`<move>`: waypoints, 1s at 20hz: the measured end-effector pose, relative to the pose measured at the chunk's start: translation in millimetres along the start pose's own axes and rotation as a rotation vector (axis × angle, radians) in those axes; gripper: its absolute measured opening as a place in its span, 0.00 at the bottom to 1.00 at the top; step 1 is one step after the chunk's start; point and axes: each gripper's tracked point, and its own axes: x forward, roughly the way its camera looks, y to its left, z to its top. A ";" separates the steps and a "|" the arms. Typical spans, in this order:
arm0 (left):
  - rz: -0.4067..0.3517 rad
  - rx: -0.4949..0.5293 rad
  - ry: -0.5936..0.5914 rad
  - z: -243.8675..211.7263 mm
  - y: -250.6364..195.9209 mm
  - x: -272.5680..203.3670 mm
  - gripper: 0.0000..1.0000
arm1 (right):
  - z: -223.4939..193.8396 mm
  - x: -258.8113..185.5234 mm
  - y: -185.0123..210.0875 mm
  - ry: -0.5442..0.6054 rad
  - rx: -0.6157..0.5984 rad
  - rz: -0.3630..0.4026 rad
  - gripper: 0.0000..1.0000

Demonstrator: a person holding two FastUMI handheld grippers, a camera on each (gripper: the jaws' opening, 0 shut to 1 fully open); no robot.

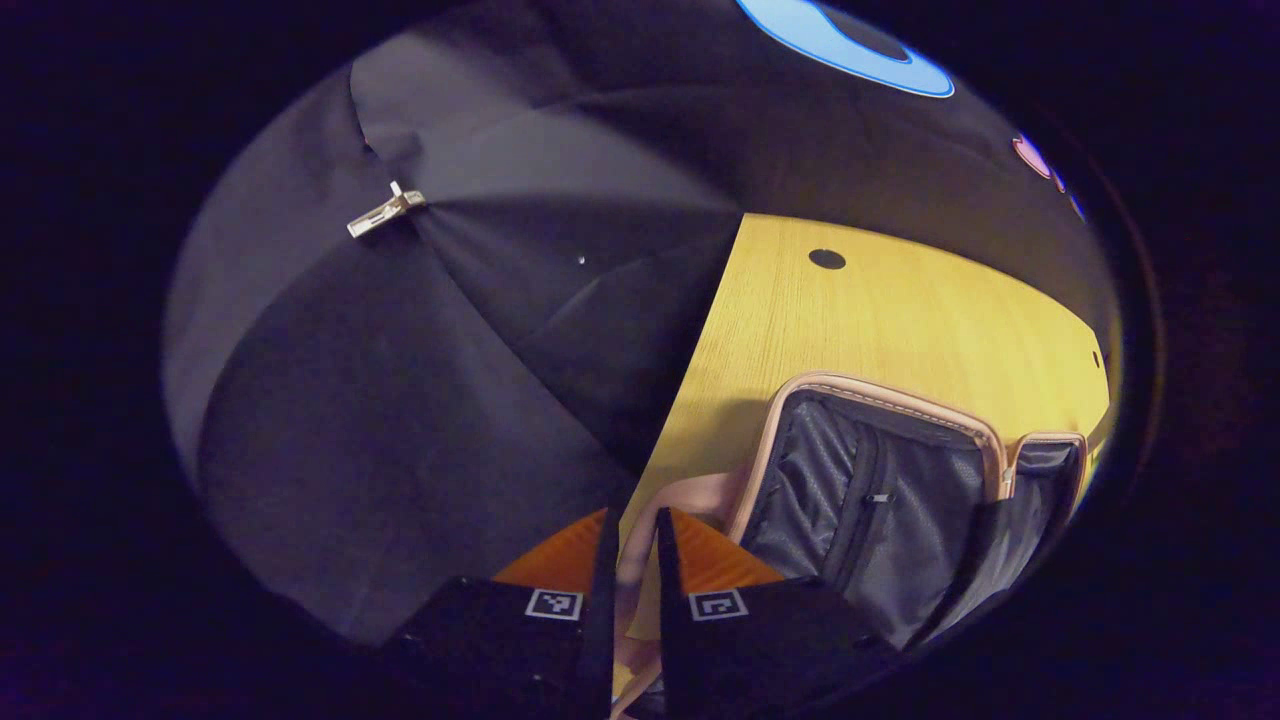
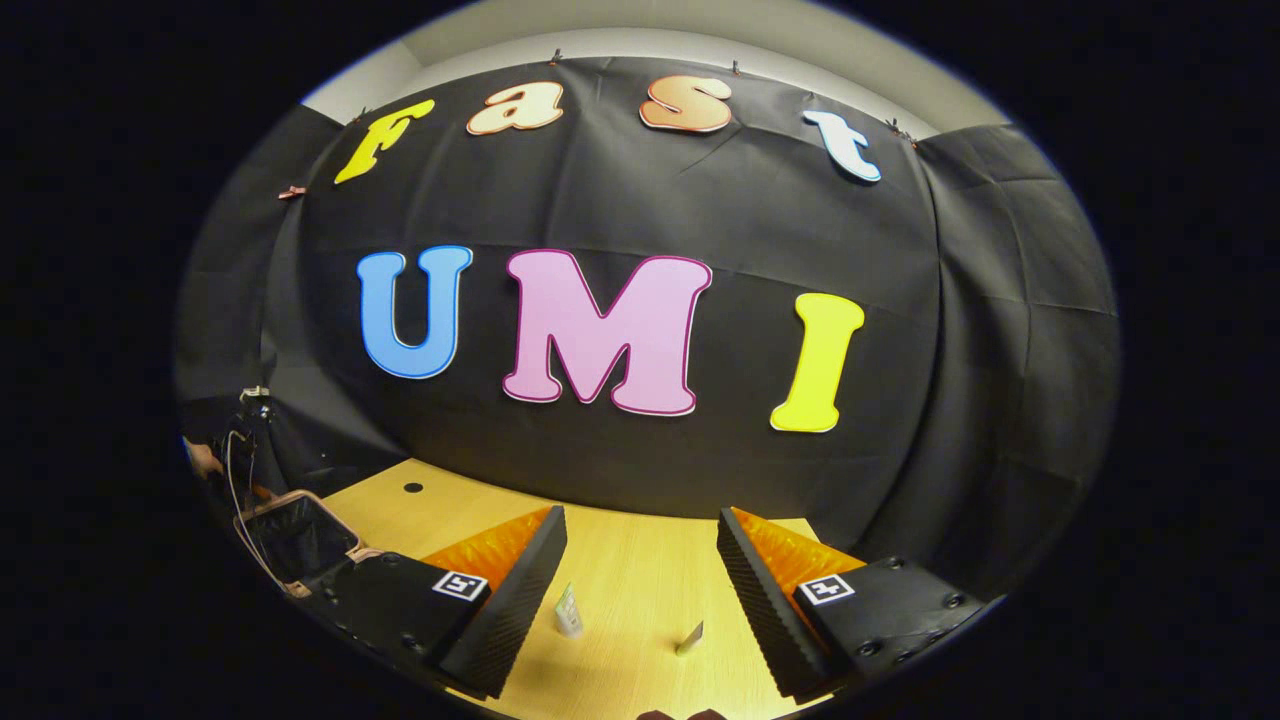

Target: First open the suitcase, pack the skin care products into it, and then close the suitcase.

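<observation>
The suitcase (image 1: pixel 900 500) lies open at the frame's lower right on the tabletop (image 1: pixel 900 320), so packing comes next. The left claw (image 1: pixel 630 560) is nearly together, perhaps pinching its pink edge. The right claw (image 2: pixel 640 570), fingers apart, frames a small tube (image 2: pixel 567 610) it must descend to grip.

A light wooden table (image 1: pixel 900 320) is filling the right half of the left gripper view, carrying the open suitcase (image 1: pixel 880 500) at lower right. In the right gripper view, two small skin care products (image 2: pixel 568 610) are standing at bottom centre.
</observation>
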 end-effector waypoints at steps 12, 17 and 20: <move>-0.283 0.077 -0.434 87.6 -100.5 -91.0 0.98 | -17.7 6.7 -9.0 0.030 0.029 -0.084 0.96; -0.536 0.172 -0.631 107.4 -245.3 -235.8 0.98 | -12.1 8.4 -26.2 -0.002 0.060 -0.086 0.96; -0.653 0.217 -0.729 113.2 -318.8 -315.7 0.97 | -8.7 11.8 -35.2 -0.027 0.048 -0.060 0.96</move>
